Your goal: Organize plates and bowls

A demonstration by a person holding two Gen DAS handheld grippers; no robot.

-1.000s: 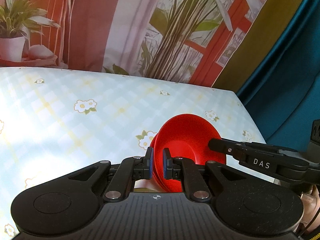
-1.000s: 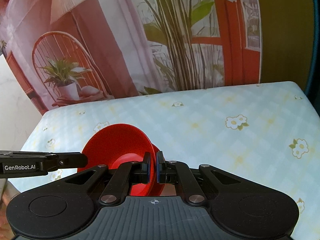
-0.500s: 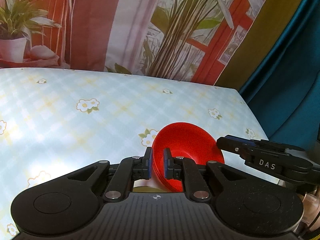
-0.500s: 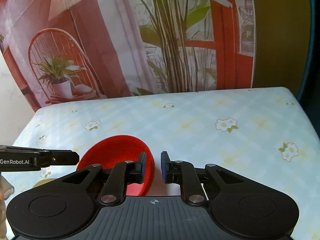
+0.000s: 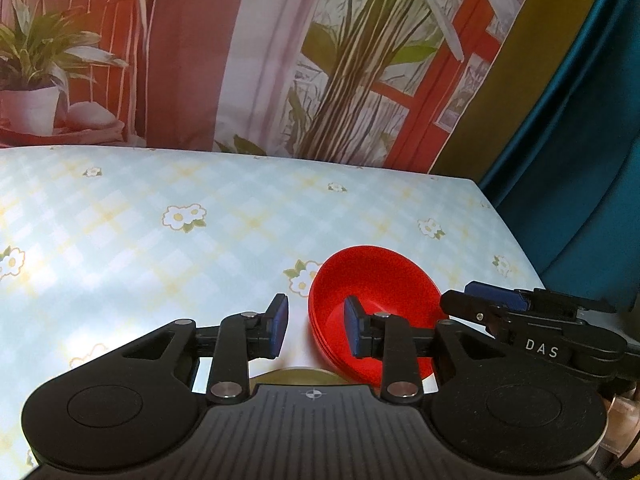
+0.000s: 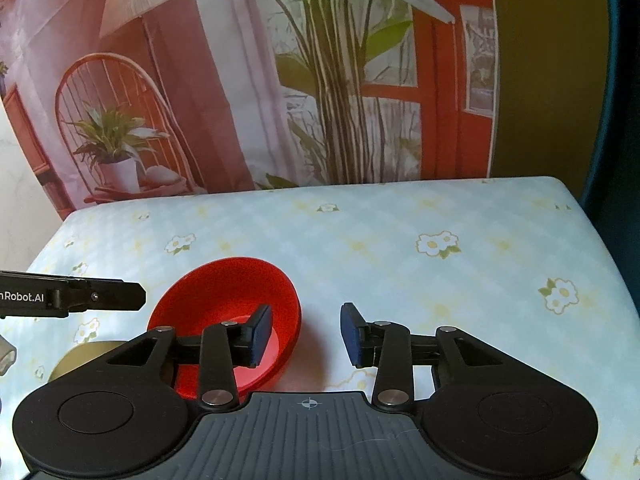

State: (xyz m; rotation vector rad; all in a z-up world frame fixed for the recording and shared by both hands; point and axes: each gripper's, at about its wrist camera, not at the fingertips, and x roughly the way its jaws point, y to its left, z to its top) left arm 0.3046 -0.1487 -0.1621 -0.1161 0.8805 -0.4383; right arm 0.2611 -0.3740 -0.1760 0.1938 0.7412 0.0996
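Red bowls (image 5: pixel 372 300), nested, are resting on the surface (image 5: pixel 160 240). Left gripper (image 5: pixel 316 330) and right gripper (image 6: pixel 306 334) are opening, straddling opposite rims without pressing, apparently releasing the set-down stack.

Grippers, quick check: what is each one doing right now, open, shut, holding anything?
Left gripper: jaws opening, astride the rim of the red bowl, pads off it.
Right gripper: jaws opening, astride the bowl's other rim, holding nothing.
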